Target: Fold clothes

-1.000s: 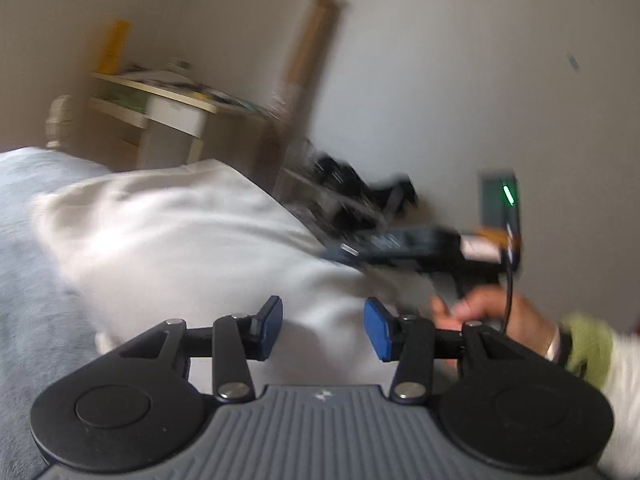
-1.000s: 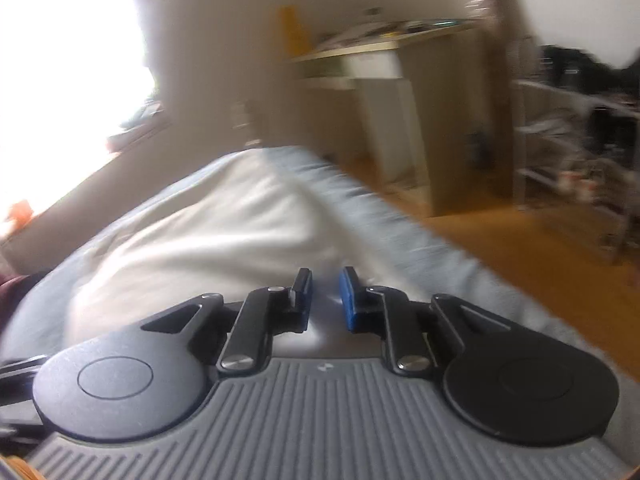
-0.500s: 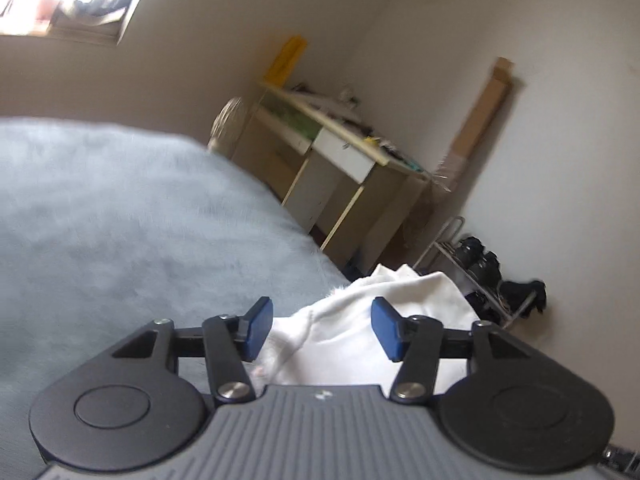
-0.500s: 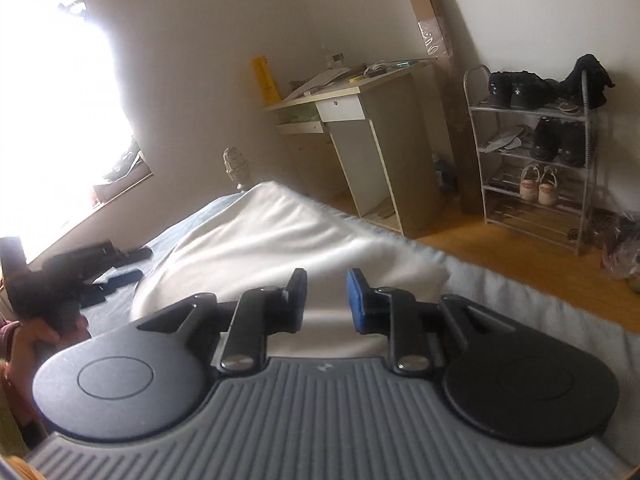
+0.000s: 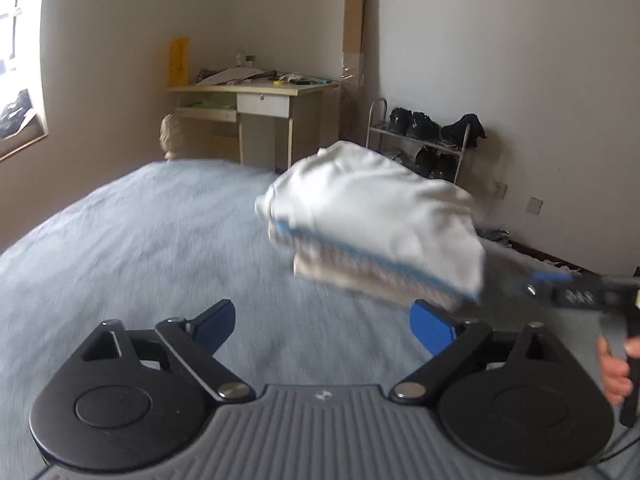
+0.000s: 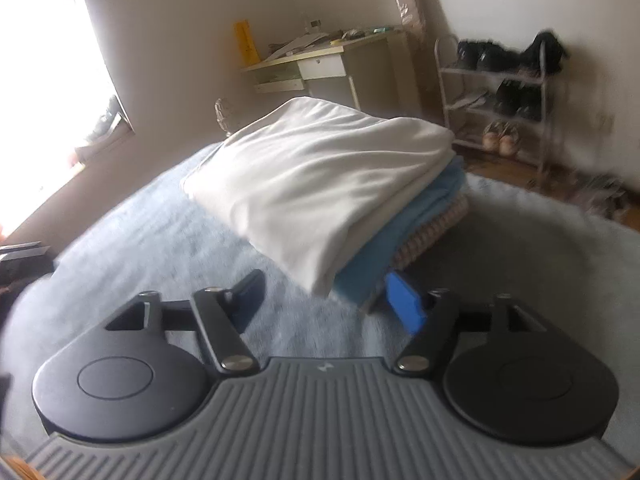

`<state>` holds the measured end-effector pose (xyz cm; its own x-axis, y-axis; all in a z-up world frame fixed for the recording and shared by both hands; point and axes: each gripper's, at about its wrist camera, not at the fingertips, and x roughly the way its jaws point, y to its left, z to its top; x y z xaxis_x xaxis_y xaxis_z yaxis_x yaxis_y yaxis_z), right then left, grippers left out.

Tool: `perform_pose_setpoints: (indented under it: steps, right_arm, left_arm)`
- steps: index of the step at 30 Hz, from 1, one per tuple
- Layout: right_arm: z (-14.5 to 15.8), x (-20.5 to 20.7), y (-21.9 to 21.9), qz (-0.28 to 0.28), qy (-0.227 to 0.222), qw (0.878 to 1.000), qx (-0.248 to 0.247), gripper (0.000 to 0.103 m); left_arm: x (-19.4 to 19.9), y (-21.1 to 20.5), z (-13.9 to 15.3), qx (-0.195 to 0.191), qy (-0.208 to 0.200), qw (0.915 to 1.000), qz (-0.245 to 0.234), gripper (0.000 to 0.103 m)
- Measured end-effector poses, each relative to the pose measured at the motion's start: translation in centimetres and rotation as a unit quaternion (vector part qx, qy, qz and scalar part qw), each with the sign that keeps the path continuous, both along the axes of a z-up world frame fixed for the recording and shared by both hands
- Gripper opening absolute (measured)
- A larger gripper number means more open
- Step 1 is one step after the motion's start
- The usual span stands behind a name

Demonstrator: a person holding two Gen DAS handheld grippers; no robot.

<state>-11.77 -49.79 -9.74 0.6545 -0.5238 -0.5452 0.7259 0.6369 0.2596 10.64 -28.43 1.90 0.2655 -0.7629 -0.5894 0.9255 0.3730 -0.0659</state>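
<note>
Seen from the left tool (image 5: 322,326), jaws just spread and empty, a soft, light stack of folded clothes (image 5: 376,228) sits far right on the bed (image 5: 132,240); from the right tool (image 6: 324,298), likewise just opened, its near corner looks best gripped.

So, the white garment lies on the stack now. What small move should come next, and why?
Probably draw both grippers back: the left gripper and right gripper have just opened and hold nothing, and the white garment rests folded on the stack.
</note>
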Motion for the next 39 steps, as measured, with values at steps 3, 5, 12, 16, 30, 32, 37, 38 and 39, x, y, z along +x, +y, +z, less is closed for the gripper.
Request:
perform_pose_setpoints:
  steps: [3,5,12,16,30,32,37,38,39]
  right_arm:
    - [0.5,0.0,2.7,0.006,0.016,1.000,-0.009,0.084]
    - [1.2,0.1,4.2,0.009,0.034,0.999,-0.019,0.087]
    - [3.8,-1.8,10.1,0.014,0.068,0.996,-0.062,0.095]
    - [4.8,-2.8,11.6,0.015,0.077,0.996,-0.051,0.097]
    - [6.9,-5.8,12.8,-0.015,0.089,0.992,-0.092,0.102]
    - [7.5,-6.2,12.3,-0.030,0.079,0.991,-0.100,0.102]
    - [8.1,-7.2,11.3,-0.058,0.067,0.993,-0.083,0.102]
    - [8.0,-7.3,11.3,-0.060,0.069,0.993,-0.077,0.102]
    - [7.8,-7.3,11.3,-0.058,0.073,0.993,-0.072,0.102]
  left_arm:
    - [-3.2,3.5,-1.1,-0.012,0.017,0.9994,0.026,0.099]
    - [-4.2,4.8,-1.7,-0.020,0.045,0.9975,0.050,0.100]
    - [-6.2,8.3,-2.0,-0.023,0.069,0.9914,0.109,0.103]
    - [-7.3,8.8,-1.6,-0.011,0.077,0.9896,0.121,0.103]
    - [-11.5,8.1,0.3,0.011,0.056,0.9887,0.138,0.103]
    - [-12.1,8.0,0.6,0.014,0.041,0.9887,0.143,0.103]
    - [-13.6,7.5,1.1,0.020,0.002,0.9893,0.144,0.103]
    - [-13.9,7.3,1.2,0.023,-0.007,0.9892,0.145,0.103]
    - [-14.2,7.2,1.3,0.024,-0.015,0.9888,0.146,0.103]
